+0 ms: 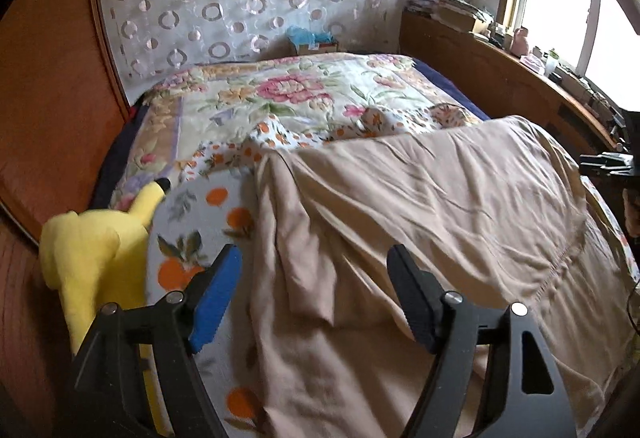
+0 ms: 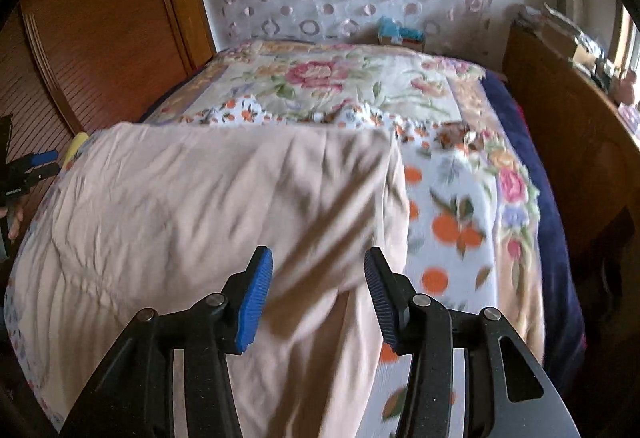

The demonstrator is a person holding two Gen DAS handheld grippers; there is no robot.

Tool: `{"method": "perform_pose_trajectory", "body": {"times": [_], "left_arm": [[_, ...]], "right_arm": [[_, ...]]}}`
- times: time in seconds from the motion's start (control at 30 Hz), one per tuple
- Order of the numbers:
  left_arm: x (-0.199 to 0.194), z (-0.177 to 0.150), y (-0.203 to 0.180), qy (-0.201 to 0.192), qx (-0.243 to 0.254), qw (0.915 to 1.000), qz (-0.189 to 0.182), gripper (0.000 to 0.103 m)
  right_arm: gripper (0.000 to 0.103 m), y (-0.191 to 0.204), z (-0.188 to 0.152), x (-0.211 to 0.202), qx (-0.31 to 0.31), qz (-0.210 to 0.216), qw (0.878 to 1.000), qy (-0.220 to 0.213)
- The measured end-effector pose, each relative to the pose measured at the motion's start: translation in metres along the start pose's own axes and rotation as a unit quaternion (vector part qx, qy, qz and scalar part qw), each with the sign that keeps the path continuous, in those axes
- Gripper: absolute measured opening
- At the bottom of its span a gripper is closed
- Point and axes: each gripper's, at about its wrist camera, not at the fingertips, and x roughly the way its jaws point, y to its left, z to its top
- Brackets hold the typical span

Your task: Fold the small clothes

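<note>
Both pairs of blue-padded fingers stand wide apart with nothing between them: the left gripper (image 1: 314,294) hovers over the left side of the wrinkled beige soft-cloth garment (image 1: 420,198), and the right gripper (image 2: 318,298) hovers over that garment's right side (image 2: 208,206), where a loose flap hangs down toward the camera. The garment lies spread across the near part of the bed, on top of the white orange-print fleece blanket (image 1: 188,238), which in turn lies over the floral quilted bedspread (image 1: 256,86). A yellow plush toy (image 1: 96,250) sits at the bed's left edge, clear of the cloth. Judging by its many creases and drape, the fabric is thin, light and limp, so it should bunch and slide rather than hold shape; taking hold at the two near corners or along the stitched hem (image 1: 560,270) looks best, pinching a single layer to keep the blanket out of the grip
</note>
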Motion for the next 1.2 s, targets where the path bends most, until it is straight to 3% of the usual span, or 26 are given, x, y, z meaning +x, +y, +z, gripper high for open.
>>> {"method": "perform_pose_trajectory", "body": {"times": [0.17, 0.33, 0.5, 0.83, 0.9, 0.93, 0.97, 1.0, 1.2], "left_arm": [[0.005, -0.012, -0.006, 0.014, 0.0, 0.9998, -0.01, 0.076], [0.015, -0.018, -0.006, 0.027, -0.013, 0.9994, -0.017, 0.075], [0.02, -0.019, -0.006, 0.031, -0.022, 0.999, -0.023, 0.059], [0.028, -0.018, 0.0, 0.043, -0.032, 0.9982, -0.027, 0.054], [0.028, -0.017, 0.0, 0.041, -0.028, 0.9984, -0.028, 0.02], [0.028, -0.016, -0.001, 0.041, -0.025, 0.9984, -0.029, 0.017], [0.028, -0.014, -0.003, 0.042, -0.02, 0.9987, -0.023, 0.015], [0.028, -0.013, -0.006, 0.042, -0.014, 0.9989, -0.017, 0.009], [0.022, -0.006, -0.012, 0.027, -0.002, 0.9996, -0.002, 0.004]], "right_arm": [[0.05, -0.019, -0.004, 0.006, 0.035, -0.009, 0.999, 0.024], [0.05, -0.018, 0.001, 0.01, 0.037, -0.006, 0.999, 0.006], [0.05, -0.002, -0.007, 0.02, 0.012, -0.044, 0.999, -0.018], [0.049, 0.017, -0.006, 0.031, 0.0, -0.071, 0.997, -0.013], [0.033, 0.021, 0.0, 0.03, -0.012, -0.081, 0.997, -0.007], [0.014, 0.022, 0.002, 0.03, -0.02, -0.087, 0.996, -0.008], [0.007, 0.023, 0.004, 0.029, -0.029, -0.087, 0.996, -0.01], [0.005, 0.026, 0.005, 0.027, -0.041, -0.079, 0.996, -0.017], [0.004, 0.028, 0.012, 0.009, -0.042, -0.076, 0.995, -0.054]]}}
